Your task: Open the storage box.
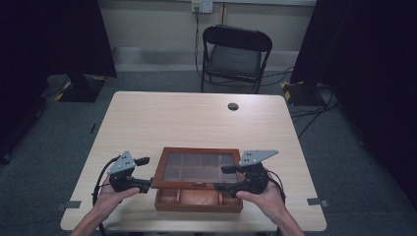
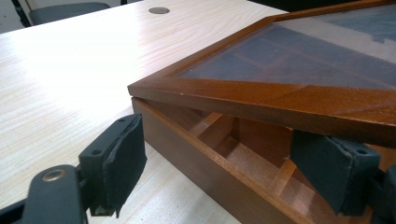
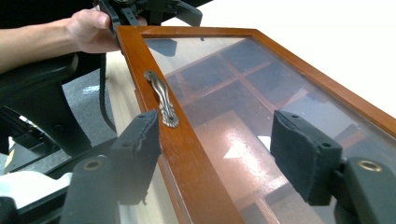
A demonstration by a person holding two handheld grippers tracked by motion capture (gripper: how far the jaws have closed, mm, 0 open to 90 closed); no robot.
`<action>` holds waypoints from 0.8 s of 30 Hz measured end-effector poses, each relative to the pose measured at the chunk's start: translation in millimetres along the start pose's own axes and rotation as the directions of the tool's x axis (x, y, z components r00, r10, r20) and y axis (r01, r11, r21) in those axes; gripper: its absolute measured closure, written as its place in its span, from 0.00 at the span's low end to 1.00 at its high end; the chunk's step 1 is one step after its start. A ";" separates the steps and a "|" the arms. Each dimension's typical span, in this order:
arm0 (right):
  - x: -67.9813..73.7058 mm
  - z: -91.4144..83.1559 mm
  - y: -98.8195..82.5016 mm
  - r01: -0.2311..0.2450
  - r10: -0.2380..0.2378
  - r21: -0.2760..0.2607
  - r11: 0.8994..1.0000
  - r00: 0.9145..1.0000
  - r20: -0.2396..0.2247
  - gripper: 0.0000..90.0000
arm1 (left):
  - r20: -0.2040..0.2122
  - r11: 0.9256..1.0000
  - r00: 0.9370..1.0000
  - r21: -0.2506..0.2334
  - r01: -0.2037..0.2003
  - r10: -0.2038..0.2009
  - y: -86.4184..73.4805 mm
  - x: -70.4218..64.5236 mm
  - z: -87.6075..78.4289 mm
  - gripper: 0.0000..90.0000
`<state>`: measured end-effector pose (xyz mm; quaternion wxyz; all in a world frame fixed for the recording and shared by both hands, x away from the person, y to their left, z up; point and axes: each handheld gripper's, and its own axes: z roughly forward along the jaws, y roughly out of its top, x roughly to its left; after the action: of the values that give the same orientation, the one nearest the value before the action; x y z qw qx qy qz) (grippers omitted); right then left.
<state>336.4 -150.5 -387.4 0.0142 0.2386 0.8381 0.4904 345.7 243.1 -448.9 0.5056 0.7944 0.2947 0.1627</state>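
Note:
A brown wooden compartment box [image 1: 196, 200] sits near the table's front edge. Its glass-paned lid [image 1: 162, 169] is tilted up at the front. My left gripper [image 1: 148, 173] stands open at the lid's left front corner. In the left gripper view its jaws straddle the box's corner [image 2: 187, 154], and one pad [image 2: 336, 170] lies under the lid's front rail [image 2: 280, 105]. My right gripper [image 1: 219, 178] is open around the lid's front rail [image 3: 187, 163], just beyond the ornate metal handle [image 3: 162, 100]. One of its pads [image 3: 303, 154] hovers over the glass.
The pale wooden table [image 1: 196, 118] has a round cable hole [image 1: 233, 106] at the back. A black folding chair [image 1: 235, 56] stands behind it. Dark curtains and stand bases flank the table, with cables on the floor at the right.

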 end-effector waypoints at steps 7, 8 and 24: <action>-4.1 -6.8 -7.7 -0.010 0.011 -0.012 1.000 1.000 0.026 0.28 | 0.004 1.000 1.000 -0.028 0.005 -0.004 5.1 -0.6 -0.9 0.20; -4.4 -9.5 -9.6 -0.007 0.007 -0.014 1.000 0.999 0.034 0.28 | 0.006 1.000 1.000 -0.031 0.001 -0.001 6.7 -1.5 -0.9 0.20; -5.3 -15.6 -16.4 0.021 -0.018 -0.057 0.998 0.998 0.068 0.25 | 0.020 0.999 1.000 -0.044 -0.009 0.010 15.0 -4.8 0.9 0.23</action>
<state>330.7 -172.0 -394.0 0.0541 0.2462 0.8250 0.5058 347.0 234.7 -435.6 0.5251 0.7860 0.2822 0.1636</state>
